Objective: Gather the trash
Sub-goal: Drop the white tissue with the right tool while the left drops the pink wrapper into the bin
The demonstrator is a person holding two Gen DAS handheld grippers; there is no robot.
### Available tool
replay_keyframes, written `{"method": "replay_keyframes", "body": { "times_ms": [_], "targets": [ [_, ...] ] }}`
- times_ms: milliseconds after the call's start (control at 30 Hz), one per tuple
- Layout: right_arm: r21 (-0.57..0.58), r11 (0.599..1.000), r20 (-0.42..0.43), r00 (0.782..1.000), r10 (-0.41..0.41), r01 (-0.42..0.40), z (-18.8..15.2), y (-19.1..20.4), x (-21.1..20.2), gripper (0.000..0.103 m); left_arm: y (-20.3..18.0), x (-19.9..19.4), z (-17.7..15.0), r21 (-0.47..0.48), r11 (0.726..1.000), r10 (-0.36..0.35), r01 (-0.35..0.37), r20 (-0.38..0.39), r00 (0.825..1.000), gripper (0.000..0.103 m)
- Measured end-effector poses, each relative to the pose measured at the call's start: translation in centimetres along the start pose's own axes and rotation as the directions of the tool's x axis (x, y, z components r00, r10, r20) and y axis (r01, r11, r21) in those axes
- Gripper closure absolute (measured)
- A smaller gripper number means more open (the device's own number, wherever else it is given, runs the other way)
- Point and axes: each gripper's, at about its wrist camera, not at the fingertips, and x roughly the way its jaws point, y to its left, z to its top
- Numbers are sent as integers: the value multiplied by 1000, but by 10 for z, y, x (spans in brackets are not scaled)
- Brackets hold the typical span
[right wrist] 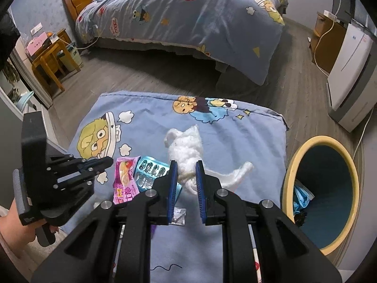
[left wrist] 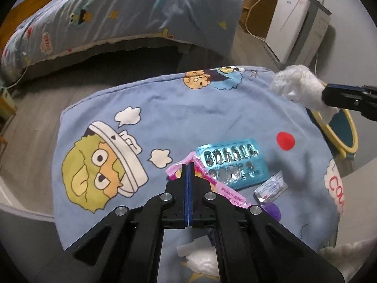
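Bedroom floor in grey wood-look planks, with a soft blue cartoon-print cushion [right wrist: 146, 122] as the work surface; a bed under a matching printed duvet [right wrist: 188, 16] behind it. Far left in the right wrist view: left gripper [right wrist: 107, 161], blue-padded fingers pressed flat together with nothing between them, tips hovering right over the glossy pink wrapper [left wrist: 226, 188], possibly touching it, hard to tell from this angle. Just right of the wrapper: teal foil blister pack [left wrist: 232, 162], crinkled, pockets popped, partly overlapping the wrapper. Small clear sachet [left wrist: 271, 187] near the pack's lower corner. Flat red dot [left wrist: 285, 141] looks printed on the fabric. Right gripper [right wrist: 186, 172] is pinching a crumpled white tissue wad [right wrist: 186, 146], fibrous and lumpy, loose tail hanging right, lifted off the cushion. Far right: round bin [right wrist: 289, 165], yellow rim, dark teal inside, blue scrap at the bottom, standing beside the cushion edge.
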Motion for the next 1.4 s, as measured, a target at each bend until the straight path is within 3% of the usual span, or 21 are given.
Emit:
{"method": "replay_keyframes", "body": {
  "times_ms": [133, 233, 267, 300, 333, 533, 567, 600, 667, 833, 1000, 1400],
  "targets": [
    [-4, 1000, -3, 1000, -8, 8, -1, -3, -1, 88, 3, 6, -11, -83, 996, -37, 30, -75, 996, 102],
    [-1, 1000, -6, 1000, -13, 13, -2, -6, -1, 88, 1, 14, -16, -113, 993, -28, 16, -98, 995, 77],
    [0, 1000, -6, 1000, -11, 11, -2, -7, -1, 88, 1, 15, -17, -131, 991, -35, 21, -101, 994, 59],
    [-3, 1000, -6, 1000, -11, 11, -3, -6, -2, 88, 1, 15, -18, -149, 988, -46, 31, -98, 994, 50],
    [-8, 1000, -5, 1000, -12, 12, -3, -6, -2, 88, 1, 16, -18, -164, 986, -56, 40, -94, 994, 49],
    [-13, 1000, -11, 1000, -18, 18, -6, -12, -3, 88, -5, 37, -26, -202, 976, -120, 84, -171, 978, 49],
    [-13, 1000, -10, 1000, -20, 20, -6, -14, -3, 88, -7, 40, -27, -202, 973, -145, 108, -179, 973, 54],
    [-13, 1000, -9, 1000, -22, 22, -7, -15, -4, 88, -10, 41, -27, -192, 974, -159, 124, -182, 970, 74],
    [-14, 1000, -2, 1000, -28, 28, -7, -18, -7, 88, -17, 37, -24, -140, 984, -136, 112, -176, 975, 98],
    [5, 999, 15, 999, -51, 51, -5, -30, -22, 88, -28, 10, -8, -22, 998, -55, 54, -74, 996, 102],
    [57, 996, 70, 995, -78, 74, -2, -55, -49, 88, -44, -14, 5, 86, 996, 1, -2, 11, 1000, 102],
    [140, 987, 62, 994, -86, 76, -14, -97, -57, 88, -68, -27, 26, 119, 993, 4, -12, 73, 997, 102]
  ]
}}
